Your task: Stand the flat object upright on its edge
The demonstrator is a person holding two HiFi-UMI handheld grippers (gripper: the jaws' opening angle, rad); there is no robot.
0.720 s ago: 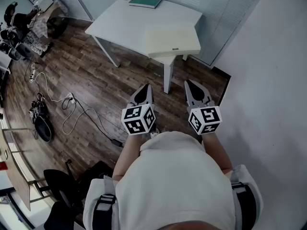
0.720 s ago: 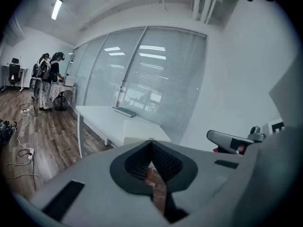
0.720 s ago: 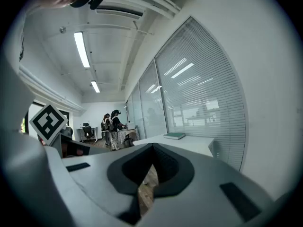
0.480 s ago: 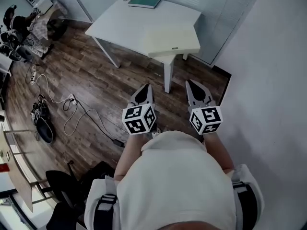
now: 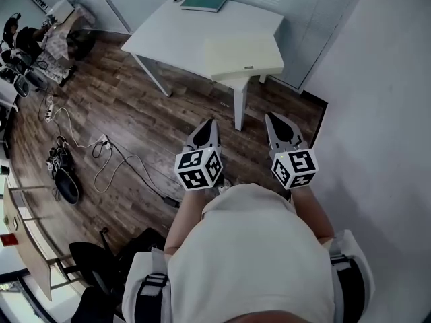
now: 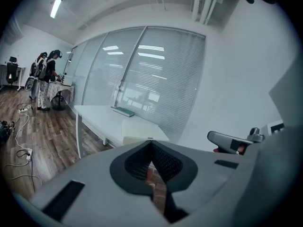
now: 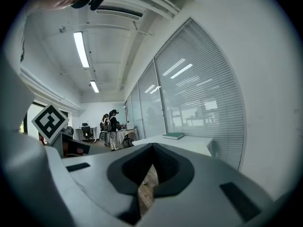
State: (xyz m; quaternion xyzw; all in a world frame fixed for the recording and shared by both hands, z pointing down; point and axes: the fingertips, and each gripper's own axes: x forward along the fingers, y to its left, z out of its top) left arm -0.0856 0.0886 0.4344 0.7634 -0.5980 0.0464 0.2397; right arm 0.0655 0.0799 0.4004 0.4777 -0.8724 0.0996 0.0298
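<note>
A white table [image 5: 182,36] stands ahead of me. A flat green book [image 5: 204,2] lies at its far edge. A flat cream box [image 5: 242,56] lies at its near right corner. Both grippers hover over the wooden floor, short of the table. My left gripper [image 5: 209,122] is shut and holds nothing. My right gripper [image 5: 271,117] is shut too, also empty. In the left gripper view the shut jaw tips of my left gripper [image 6: 151,141] point at the cream box [image 6: 137,138], with the book [image 6: 123,111] beyond. The right gripper view shows my right gripper [image 7: 152,146] and the book [image 7: 173,135].
Cables and a power strip [image 5: 101,147] trail over the floor at left, by dark gear [image 5: 60,173]. A white wall [image 5: 384,113] runs close on the right. Blinds and glass panels back the table. People [image 6: 46,77] stand at a far desk.
Both grippers sit slightly lower and further right in the head view, still shut. Nothing on the table has moved.
</note>
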